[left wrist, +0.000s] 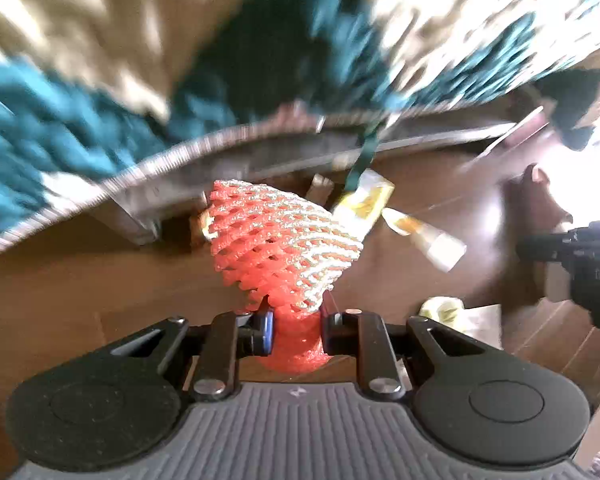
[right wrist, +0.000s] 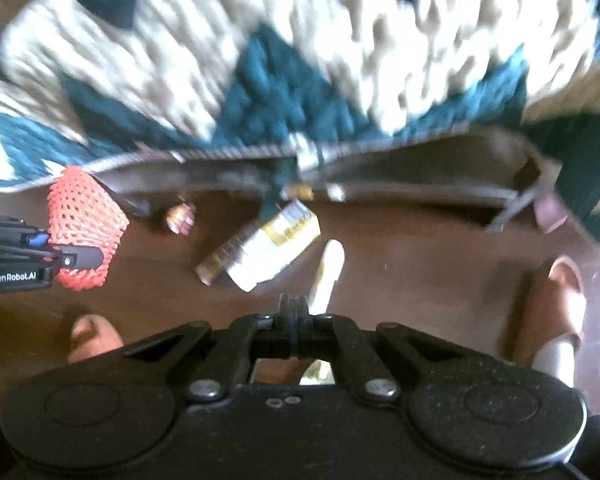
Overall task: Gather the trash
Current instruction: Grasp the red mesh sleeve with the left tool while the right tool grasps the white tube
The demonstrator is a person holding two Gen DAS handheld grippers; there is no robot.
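Note:
My left gripper [left wrist: 296, 330] is shut on a red foam fruit net [left wrist: 280, 240], held above the brown wood floor; the net also shows in the right wrist view [right wrist: 84, 216], at the left, with the left gripper [right wrist: 66, 258] on it. My right gripper [right wrist: 294, 306] is shut and empty, above the floor. On the floor ahead lie a yellow and white carton [right wrist: 274, 246], a white wrapper [right wrist: 328, 270] and a small orange wrapper [right wrist: 180, 218]. The carton [left wrist: 364, 202] and white wrapper [left wrist: 428, 236] also show beyond the net.
A blanket in teal and cream [right wrist: 300, 60] hangs over a low bed or sofa frame [right wrist: 380, 176] at the back. The person's feet in slippers [right wrist: 556, 300] stand at the right and lower left [right wrist: 94, 336]. Crumpled pale trash [left wrist: 444, 310] lies near the left gripper.

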